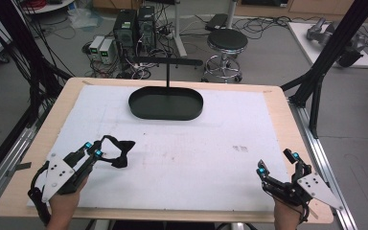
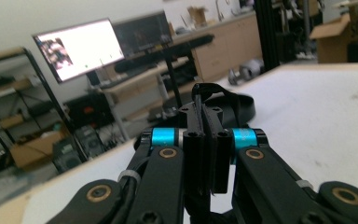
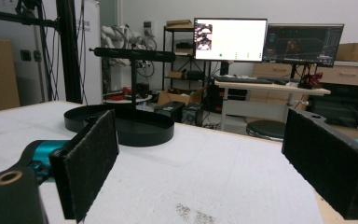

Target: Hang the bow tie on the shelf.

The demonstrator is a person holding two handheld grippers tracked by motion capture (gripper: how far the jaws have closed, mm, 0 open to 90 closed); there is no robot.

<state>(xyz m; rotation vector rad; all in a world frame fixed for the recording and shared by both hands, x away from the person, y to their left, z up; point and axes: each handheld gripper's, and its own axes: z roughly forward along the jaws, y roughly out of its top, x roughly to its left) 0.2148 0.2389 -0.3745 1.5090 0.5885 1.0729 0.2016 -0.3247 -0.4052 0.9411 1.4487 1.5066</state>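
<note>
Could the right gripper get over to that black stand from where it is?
Probably yes: the right gripper is open and holds nothing, and only bare white mat lies between it and the stand.

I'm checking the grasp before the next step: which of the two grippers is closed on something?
The left gripper: shut on the black bow tie. The right gripper stands open, empty.

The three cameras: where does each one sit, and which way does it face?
High view: above the person's side, looking forward and down at the table; both forearms and hand-held grippers show, the left hand-held gripper shut on a black bow tie.
Left gripper view: on that gripper, looking along its shut jaws toward the black stand.
Right gripper view: on the right hand-held gripper, looking between its open jaws.
Shared: all three views show the stand.
</note>
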